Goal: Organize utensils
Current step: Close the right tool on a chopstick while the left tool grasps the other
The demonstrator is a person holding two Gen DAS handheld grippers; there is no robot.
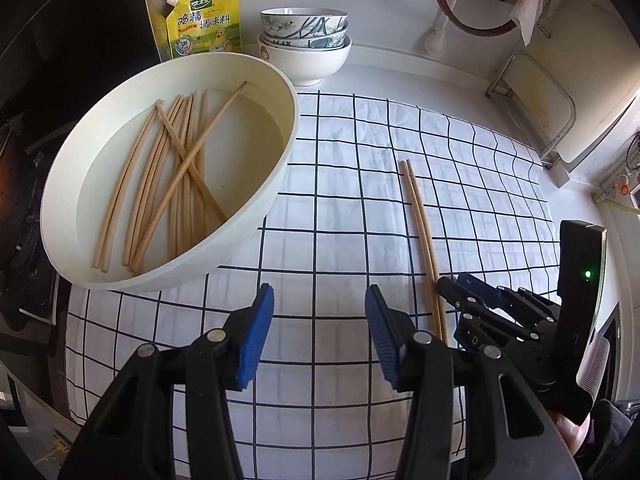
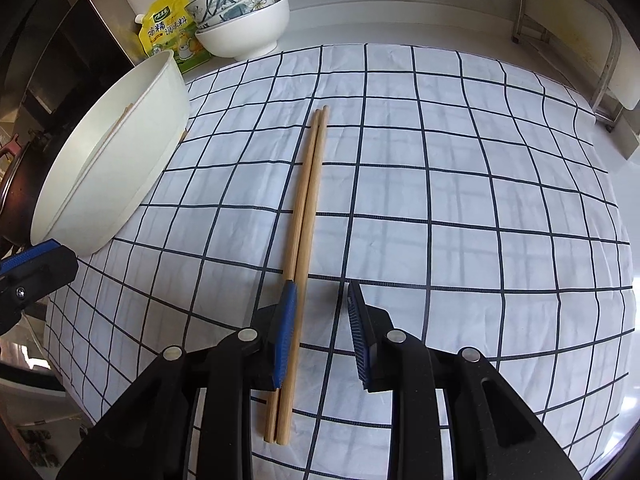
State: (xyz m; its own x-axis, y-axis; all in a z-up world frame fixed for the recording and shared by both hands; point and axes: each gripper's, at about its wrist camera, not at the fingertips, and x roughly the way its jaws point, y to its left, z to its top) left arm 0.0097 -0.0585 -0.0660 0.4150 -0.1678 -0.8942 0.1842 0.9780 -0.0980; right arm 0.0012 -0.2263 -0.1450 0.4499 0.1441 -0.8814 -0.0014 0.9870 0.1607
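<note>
Two wooden chopsticks [image 2: 306, 216] lie side by side on the checked cloth [image 2: 440, 184], pointing away from me. My right gripper [image 2: 322, 296] is low over their near half, open. The pair runs between its fingers, right against the left blue pad [image 2: 286, 332] and clear of the right one. In the left wrist view the same pair [image 1: 420, 220] ends under the right gripper [image 1: 456, 300]. My left gripper [image 1: 319, 300] hovers open over bare cloth, holding nothing. A white basin [image 1: 256, 216] at the left holds several more chopsticks [image 1: 176, 184].
Stacked patterned bowls [image 1: 308, 44] and a yellow seasoning pouch [image 1: 204, 20] stand behind the basin by the wall. A metal rack [image 1: 532, 96] stands at the back right. A dark stove with a pot [image 2: 16, 184] borders the cloth's left side.
</note>
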